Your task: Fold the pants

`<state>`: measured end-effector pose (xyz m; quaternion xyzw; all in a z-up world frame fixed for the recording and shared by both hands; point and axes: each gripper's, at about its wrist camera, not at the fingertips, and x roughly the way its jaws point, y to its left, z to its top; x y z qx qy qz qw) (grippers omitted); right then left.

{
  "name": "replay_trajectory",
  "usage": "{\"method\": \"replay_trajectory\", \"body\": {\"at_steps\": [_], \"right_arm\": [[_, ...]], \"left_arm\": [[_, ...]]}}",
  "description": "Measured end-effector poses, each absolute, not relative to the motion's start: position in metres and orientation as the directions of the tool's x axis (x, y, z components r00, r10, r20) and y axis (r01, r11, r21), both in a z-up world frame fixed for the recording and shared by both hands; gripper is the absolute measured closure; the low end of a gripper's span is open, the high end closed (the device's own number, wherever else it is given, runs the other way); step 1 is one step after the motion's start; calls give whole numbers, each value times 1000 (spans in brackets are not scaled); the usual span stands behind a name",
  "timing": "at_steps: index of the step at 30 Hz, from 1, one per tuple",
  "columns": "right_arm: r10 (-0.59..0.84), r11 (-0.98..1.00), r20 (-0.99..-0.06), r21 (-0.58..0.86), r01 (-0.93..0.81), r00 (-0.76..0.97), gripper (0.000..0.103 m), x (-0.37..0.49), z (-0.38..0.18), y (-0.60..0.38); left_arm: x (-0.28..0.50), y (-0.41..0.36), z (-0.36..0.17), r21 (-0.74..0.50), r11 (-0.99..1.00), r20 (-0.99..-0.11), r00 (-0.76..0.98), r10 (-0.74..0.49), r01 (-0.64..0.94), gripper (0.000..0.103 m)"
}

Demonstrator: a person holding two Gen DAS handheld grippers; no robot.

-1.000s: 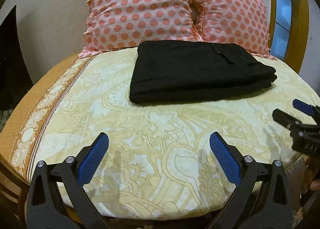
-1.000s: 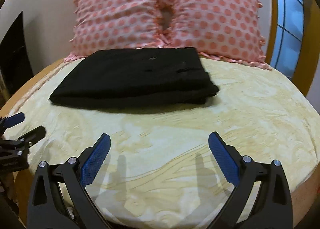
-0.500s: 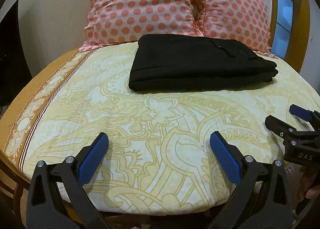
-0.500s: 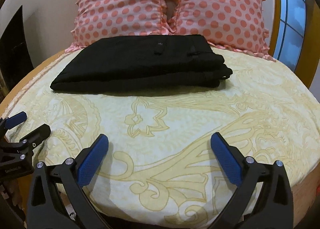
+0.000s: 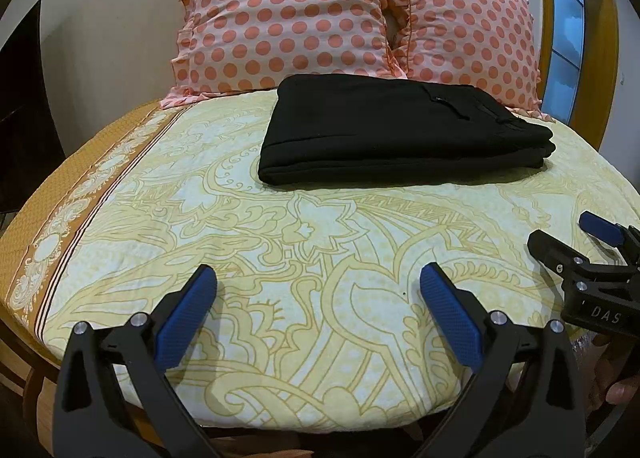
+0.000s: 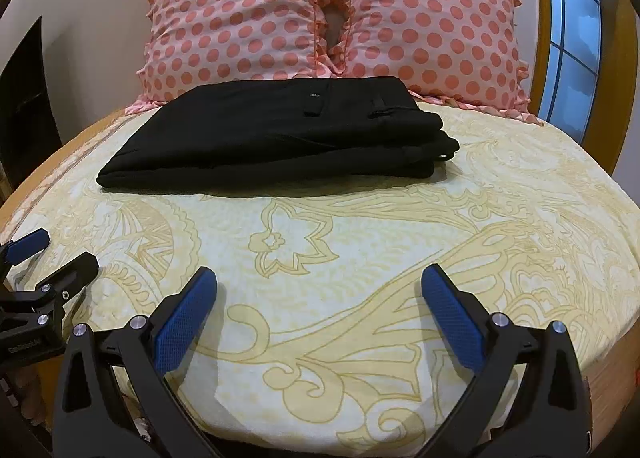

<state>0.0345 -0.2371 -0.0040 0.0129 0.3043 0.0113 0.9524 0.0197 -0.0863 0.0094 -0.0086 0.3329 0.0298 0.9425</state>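
Note:
Black pants (image 5: pixel 392 130) lie folded in a flat rectangle on the yellow patterned bedsheet (image 5: pixel 312 258), just in front of the pillows. They also show in the right wrist view (image 6: pixel 280 134). My left gripper (image 5: pixel 318 298) is open and empty, hovering over the near part of the bed, well short of the pants. My right gripper (image 6: pixel 320 298) is open and empty too, at about the same distance. Each gripper shows at the edge of the other's view: the right one in the left wrist view (image 5: pixel 568 234), the left one in the right wrist view (image 6: pixel 56 254).
Two pink polka-dot pillows (image 5: pixel 288 14) (image 6: pixel 432 26) lean against the wall behind the pants. A window with a yellow frame (image 6: pixel 568 30) stands at the right. A dark object (image 5: pixel 24 106) is left of the bed. The bed's near edge (image 5: pixel 280 426) is below the grippers.
Both grippers have pulled back and lowered away from the folded pants, so more of the sheet shows in front. The pants have not moved. Both grippers stay open.

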Motion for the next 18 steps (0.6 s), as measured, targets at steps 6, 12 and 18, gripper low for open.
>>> {"method": "replay_trajectory", "body": {"at_steps": [6, 12, 18], "right_arm": [[31, 999, -578, 31, -15, 816, 1, 34, -4, -238], [30, 999, -576, 31, -15, 817, 1, 34, -4, -238], [30, 999, -575, 31, -15, 817, 1, 34, -4, -238]], "left_arm": [[20, -85, 9, 4, 998, -629, 776, 49, -60, 2], [20, -86, 9, 4, 998, -629, 776, 50, -61, 2], [20, -85, 10, 4, 998, -626, 778, 48, -58, 2]]}}
